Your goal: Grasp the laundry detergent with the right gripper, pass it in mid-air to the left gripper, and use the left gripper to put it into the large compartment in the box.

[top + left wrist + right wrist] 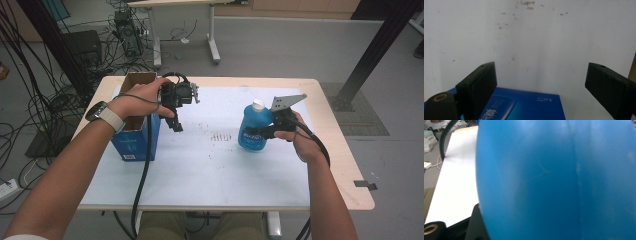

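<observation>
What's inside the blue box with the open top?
The blue box shows brown cardboard inner walls at its open top. The person's left hand and left hand-held gripper are over it, so whether anything lies at the bottom cannot be seen.

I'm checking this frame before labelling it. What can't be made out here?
- Inside of the open box: high view, hidden by left hand.
- Bottle label: high view, too small; right gripper view, blurred blue.
- Right gripper pads: hidden behind the bottle.
</observation>
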`<act>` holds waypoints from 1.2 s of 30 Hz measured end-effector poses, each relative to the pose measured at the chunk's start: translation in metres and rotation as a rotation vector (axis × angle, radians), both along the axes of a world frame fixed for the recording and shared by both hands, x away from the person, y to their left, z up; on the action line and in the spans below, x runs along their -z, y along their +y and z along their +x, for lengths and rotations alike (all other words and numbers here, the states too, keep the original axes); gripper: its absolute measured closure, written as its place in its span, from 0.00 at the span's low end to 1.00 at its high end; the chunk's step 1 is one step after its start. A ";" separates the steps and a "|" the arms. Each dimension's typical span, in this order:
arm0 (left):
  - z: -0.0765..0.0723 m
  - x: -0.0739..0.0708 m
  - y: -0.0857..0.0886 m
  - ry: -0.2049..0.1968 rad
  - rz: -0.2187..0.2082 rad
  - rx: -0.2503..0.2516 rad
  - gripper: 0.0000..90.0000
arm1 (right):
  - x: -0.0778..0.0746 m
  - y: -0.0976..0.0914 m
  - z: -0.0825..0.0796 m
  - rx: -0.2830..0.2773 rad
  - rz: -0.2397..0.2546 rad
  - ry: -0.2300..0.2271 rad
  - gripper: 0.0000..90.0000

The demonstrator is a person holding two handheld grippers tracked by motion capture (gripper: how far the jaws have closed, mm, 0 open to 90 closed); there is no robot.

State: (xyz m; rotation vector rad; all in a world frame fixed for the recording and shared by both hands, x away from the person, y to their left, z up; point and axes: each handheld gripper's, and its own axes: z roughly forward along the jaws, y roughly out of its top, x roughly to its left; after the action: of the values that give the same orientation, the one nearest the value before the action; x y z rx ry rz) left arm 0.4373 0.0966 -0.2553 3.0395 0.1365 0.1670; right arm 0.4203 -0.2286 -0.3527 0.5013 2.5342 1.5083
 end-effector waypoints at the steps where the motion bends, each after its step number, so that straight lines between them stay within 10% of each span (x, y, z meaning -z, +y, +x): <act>1: -0.001 -0.001 0.000 -0.001 0.001 0.001 0.12 | -0.003 0.001 -0.001 -0.005 0.002 -0.004 0.47; 36: -0.043 -0.056 0.003 -0.047 0.023 0.038 0.11 | -0.081 0.056 -0.040 -0.188 0.001 -0.071 0.47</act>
State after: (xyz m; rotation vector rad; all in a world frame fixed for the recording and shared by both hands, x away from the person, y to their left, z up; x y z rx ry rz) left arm 0.3939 0.0991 -0.1991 3.0557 0.0745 0.2393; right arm 0.3806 -0.1726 -0.2720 0.2105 2.5872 1.5573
